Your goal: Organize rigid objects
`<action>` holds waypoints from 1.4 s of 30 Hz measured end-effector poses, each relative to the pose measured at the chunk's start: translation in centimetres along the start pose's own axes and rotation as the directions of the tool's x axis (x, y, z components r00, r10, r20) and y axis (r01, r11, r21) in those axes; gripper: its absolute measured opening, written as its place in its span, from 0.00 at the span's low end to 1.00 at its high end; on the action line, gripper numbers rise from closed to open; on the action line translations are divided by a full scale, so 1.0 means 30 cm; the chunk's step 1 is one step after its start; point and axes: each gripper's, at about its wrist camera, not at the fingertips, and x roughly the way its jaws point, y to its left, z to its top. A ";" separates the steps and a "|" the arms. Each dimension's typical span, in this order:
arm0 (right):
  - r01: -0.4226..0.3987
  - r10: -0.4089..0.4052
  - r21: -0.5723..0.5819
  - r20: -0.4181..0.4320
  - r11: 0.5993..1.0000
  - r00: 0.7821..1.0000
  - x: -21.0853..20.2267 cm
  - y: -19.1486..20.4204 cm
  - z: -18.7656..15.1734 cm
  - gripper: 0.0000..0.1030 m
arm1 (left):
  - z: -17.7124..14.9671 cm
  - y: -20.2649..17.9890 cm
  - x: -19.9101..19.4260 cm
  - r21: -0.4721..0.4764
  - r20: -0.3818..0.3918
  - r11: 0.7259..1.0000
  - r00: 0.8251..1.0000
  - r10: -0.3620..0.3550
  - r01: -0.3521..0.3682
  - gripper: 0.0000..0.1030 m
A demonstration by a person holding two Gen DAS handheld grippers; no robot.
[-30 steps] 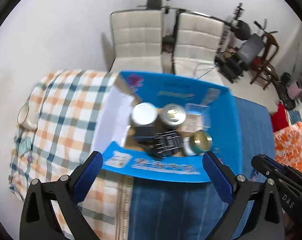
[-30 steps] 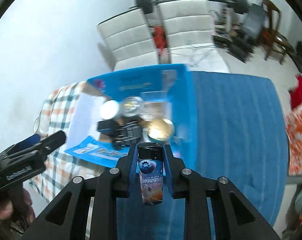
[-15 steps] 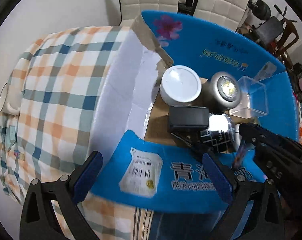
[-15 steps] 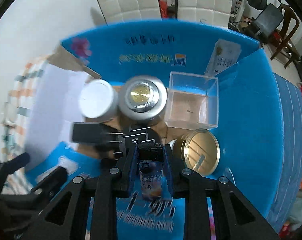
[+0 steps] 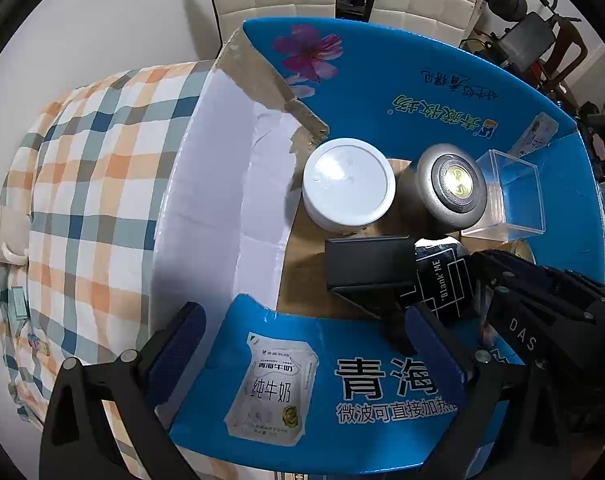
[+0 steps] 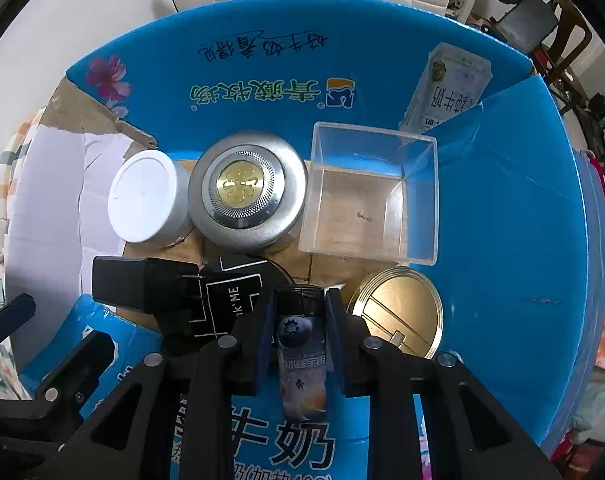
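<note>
Here the right gripper [image 6: 300,322] is clamped on a small blueberry-print tube [image 6: 302,364] just over the near edge of the blue carton [image 6: 514,208], above the gap between the black Blank ME tin [image 6: 232,300] and the gold lid [image 6: 398,312]. A good placement probably means lowering it straight into that gap, clear of the black charger [image 6: 138,284], before letting go. The left gripper [image 5: 302,340] hangs wide and empty over the carton's front flap. Only the left view shows the checked cloth [image 5: 86,184] and white mug [image 5: 4,236]; only the right view shows the clear box [image 6: 366,196] empty.
</note>
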 end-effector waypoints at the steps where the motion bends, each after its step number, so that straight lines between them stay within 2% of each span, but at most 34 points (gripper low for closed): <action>1: -0.001 0.001 0.002 -0.006 1.000 1.000 0.001 0.000 0.001 0.27 | 0.000 -0.001 -0.002 0.003 0.001 1.000 1.000 0.004 -0.004 0.99; 9: -0.015 0.014 0.025 0.032 1.000 0.999 -0.065 -0.023 -0.015 0.48 | 0.012 -0.006 -0.054 0.011 0.034 1.000 0.999 0.013 -0.013 0.99; 11: 0.008 -0.009 0.024 0.057 1.000 0.998 -0.102 -0.027 -0.030 0.59 | 0.017 -0.005 -0.068 0.008 0.043 1.000 0.999 0.013 -0.014 0.99; 12: 0.027 -0.028 0.022 0.071 0.999 0.997 -0.122 -0.034 -0.032 0.74 | 0.018 -0.007 -0.077 0.005 0.047 1.000 0.999 0.013 -0.013 0.99; 13: 0.048 -0.050 0.024 0.081 0.999 0.995 -0.138 -0.044 -0.036 0.82 | 0.019 -0.006 -0.085 0.002 0.051 1.000 0.999 0.013 -0.013 0.99; 17: 0.086 -0.089 0.037 0.093 0.996 0.992 -0.181 -0.083 -0.054 0.84 | 0.024 -0.016 -0.119 0.005 0.071 1.000 0.997 0.014 -0.014 0.99; 24: 0.075 -0.082 0.073 0.096 0.995 0.992 -0.307 -0.158 -0.111 0.85 | 0.022 -0.057 -0.202 0.030 0.107 0.999 0.994 0.013 -0.017 0.99; 26: 0.063 -0.071 0.081 0.109 0.995 0.992 -0.349 -0.176 -0.134 0.88 | 0.017 -0.072 -0.243 0.042 0.118 0.999 0.993 0.010 -0.015 0.99; 30: 0.041 -0.054 0.085 0.158 0.996 0.986 -0.477 -0.175 -0.195 0.93 | -0.015 -0.101 -0.362 0.053 0.175 0.999 0.985 -0.004 -0.005 0.99; 35: 0.039 -0.061 0.095 0.240 0.995 0.969 -0.660 -0.194 -0.283 0.94 | -0.073 -0.135 -0.505 0.069 0.234 0.998 0.972 0.000 -0.016 0.99; 42: 0.028 -0.063 0.111 0.330 0.993 0.942 -0.950 -0.227 -0.422 0.94 | -0.160 -0.145 -0.690 0.059 0.278 0.998 0.960 -0.038 0.022 1.00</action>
